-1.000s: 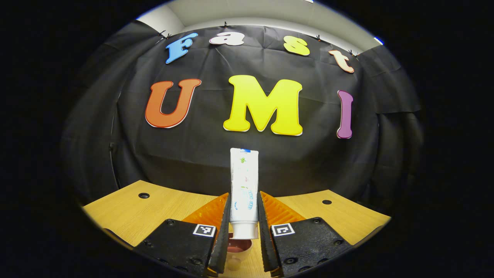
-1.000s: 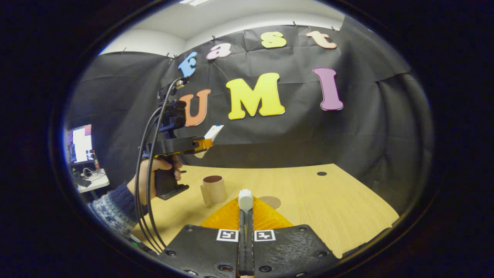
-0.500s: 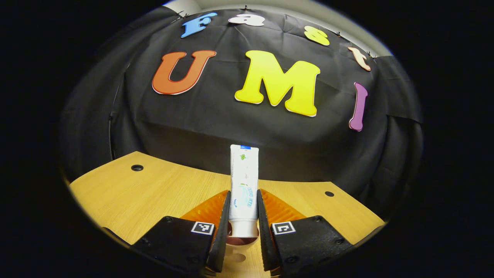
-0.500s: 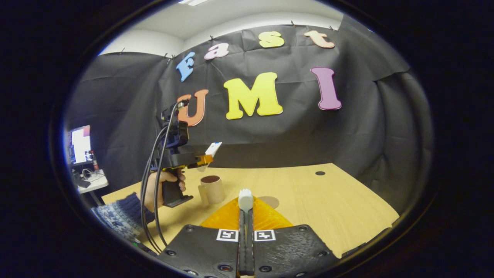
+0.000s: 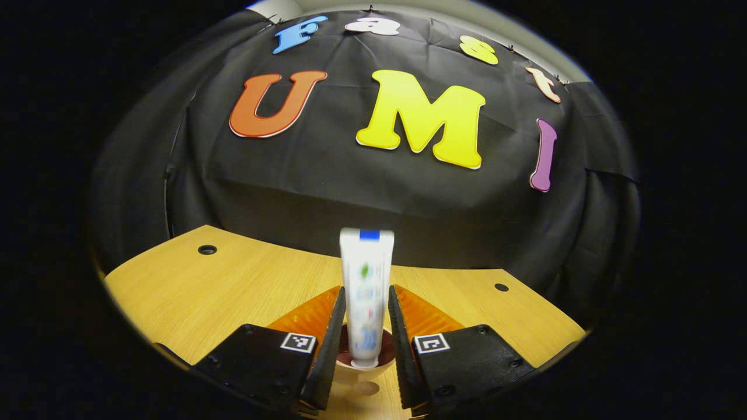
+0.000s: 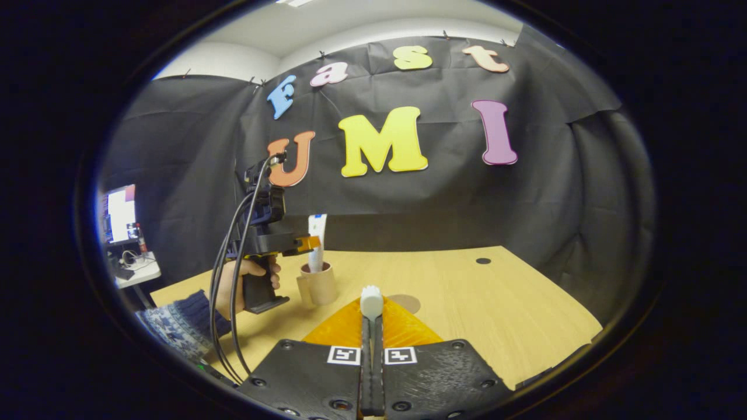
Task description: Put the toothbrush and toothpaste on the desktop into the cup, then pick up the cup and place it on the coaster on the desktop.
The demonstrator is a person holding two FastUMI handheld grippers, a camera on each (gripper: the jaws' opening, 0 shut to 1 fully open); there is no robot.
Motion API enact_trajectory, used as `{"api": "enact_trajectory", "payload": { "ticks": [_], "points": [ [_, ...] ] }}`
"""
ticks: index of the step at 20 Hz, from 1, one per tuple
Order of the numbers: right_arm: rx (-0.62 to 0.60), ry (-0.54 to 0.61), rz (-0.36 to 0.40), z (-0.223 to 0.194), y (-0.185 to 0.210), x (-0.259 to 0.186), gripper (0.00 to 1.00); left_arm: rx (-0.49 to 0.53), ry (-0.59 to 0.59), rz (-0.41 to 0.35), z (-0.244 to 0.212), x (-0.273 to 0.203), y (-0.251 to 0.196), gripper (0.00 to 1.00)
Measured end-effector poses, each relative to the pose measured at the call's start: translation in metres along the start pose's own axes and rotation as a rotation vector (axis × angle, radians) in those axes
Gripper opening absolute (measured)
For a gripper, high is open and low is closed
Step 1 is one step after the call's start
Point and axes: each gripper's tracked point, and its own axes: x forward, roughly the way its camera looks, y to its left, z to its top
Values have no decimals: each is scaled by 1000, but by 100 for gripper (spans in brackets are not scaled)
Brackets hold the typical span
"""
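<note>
1. Wooden desktop (image 6: 467, 303): pale grain, spans the booth floor in both views; a small dark hole (image 6: 482, 261) sits toward its far right.
2. Left gripper (image 5: 363, 326): held in a hand (image 6: 242, 280) with a patterned sleeve; fingers parted, not pressing on the tube between them.
3. Right gripper (image 6: 371, 326): fingers clamped tight on the toothbrush.
4. Cup (image 6: 318, 284): tan, upright on the desktop, just beside the left hand; dark inside.
5. Toothpaste (image 5: 364, 291): white tube, motion-blurred, upright, cap end down inside the cup mouth.
6. Coaster (image 6: 407, 303): round, flat, right of the cup, apart from it.
7. Toothbrush (image 6: 371, 302): white head projects past the right fingertips.
</note>
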Motion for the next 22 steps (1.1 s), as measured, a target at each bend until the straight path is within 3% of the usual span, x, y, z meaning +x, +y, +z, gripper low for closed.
{"api": "enact_trajectory", "payload": {
  "ticks": [5, 7, 12, 15, 18, 22],
  "points": [
    [-5, 1, 3, 0, 1, -1, 0, 15, -24, -8, 3, -5, -6, 46],
    [-6, -1, 3, 0, 2, -1, 0, 23, -17, -22, 4, -9, -8, 52],
    [-3, -5, 0, 2, 2, 2, 0, 57, -41, -1, 7, -26, -3, 96],
    [2, -6, -4, 5, 2, 7, 0, 76, -37, 27, -3, -41, 6, 99],
    [49, 49, 40, 5, 13, 19, 0, 97, -42, 0, -18, -64, 11, 99],
    [11, 55, 15, 23, 18, 46, 0, 73, -45, 4, -33, -100, 24, 99]
  ]
}}
